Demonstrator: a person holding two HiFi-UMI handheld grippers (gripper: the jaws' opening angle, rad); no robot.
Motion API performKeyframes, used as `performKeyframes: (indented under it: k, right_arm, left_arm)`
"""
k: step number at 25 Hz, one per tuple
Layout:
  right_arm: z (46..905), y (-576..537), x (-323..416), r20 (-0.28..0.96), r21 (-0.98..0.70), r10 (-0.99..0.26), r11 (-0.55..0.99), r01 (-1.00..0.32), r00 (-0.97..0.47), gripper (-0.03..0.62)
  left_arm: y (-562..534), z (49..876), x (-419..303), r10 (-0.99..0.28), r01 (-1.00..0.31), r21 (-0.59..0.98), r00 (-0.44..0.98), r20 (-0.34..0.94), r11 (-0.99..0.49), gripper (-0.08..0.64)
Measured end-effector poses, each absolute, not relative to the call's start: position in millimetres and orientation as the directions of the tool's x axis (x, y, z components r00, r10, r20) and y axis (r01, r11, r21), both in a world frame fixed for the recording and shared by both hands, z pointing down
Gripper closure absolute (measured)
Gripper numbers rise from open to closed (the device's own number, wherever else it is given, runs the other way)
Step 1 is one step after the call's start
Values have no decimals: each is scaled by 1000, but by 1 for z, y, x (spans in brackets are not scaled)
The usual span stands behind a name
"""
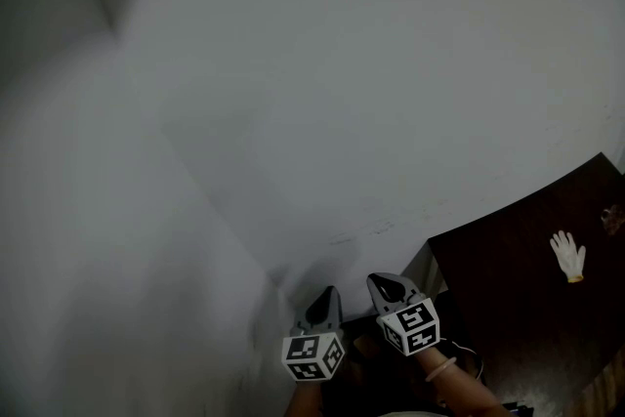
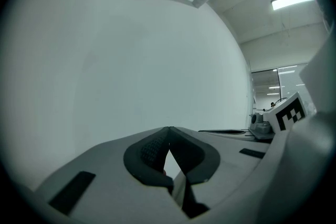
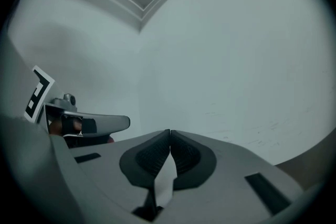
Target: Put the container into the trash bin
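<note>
A plain pale wall fills most of the head view and the background of both gripper views. One dark table occupies the lower right of the head view, with one long edge running along the wall. One white glove lies flat on the table top, inward of that edge and apart from everything else.

Two grippers are held side by side, close together, just left of the table's near corner and pointing at the wall. Each carries one marker cube, two in all: left and right.

The left gripper has its two jaws together. The ribbed pads meet at the tips and clamp nothing.

The right gripper likewise has its two jaws together, tips touching, and clamps nothing.

Each gripper view shows the other gripper at its side.

One forearm shows behind the right gripper, wearing one thin wrist band.

A strip light glows on the ceiling at the upper right of the left gripper view.

Neither the container nor the trash bin shows in any of the three views.
</note>
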State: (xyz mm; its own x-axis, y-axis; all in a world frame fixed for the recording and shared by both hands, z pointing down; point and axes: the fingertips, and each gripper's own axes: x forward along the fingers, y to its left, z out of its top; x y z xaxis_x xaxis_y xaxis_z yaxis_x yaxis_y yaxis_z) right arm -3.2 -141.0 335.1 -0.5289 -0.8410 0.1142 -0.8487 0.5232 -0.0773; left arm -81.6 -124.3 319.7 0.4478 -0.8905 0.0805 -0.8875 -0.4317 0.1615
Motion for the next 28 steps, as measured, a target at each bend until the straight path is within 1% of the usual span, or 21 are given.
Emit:
performKeyframes:
  k: [6,14,19,28]
  right_arm:
    - [313,-128,5,54,-76,-851,517,-852,-522,584]
    - [277,-126,8,4,-5,-841,541,-841,-541,585]
    - [259,-124,11,-39,1,-839,543,-840,-543,586]
    - [244,-123,11,-49,24,-836,546,-837,-547,586]
  left_arm:
    - [-115,302,-77,-890,-883,161,453,48,-441,540]
    - [-114,280,-65,-884,-876,152,467,20,-459,540]
    - [-112,271,-63,-887,-877,151,461,-4,-457,540]
    - [-116,248,-63,-888,-879,132,460,-27,-459,540]
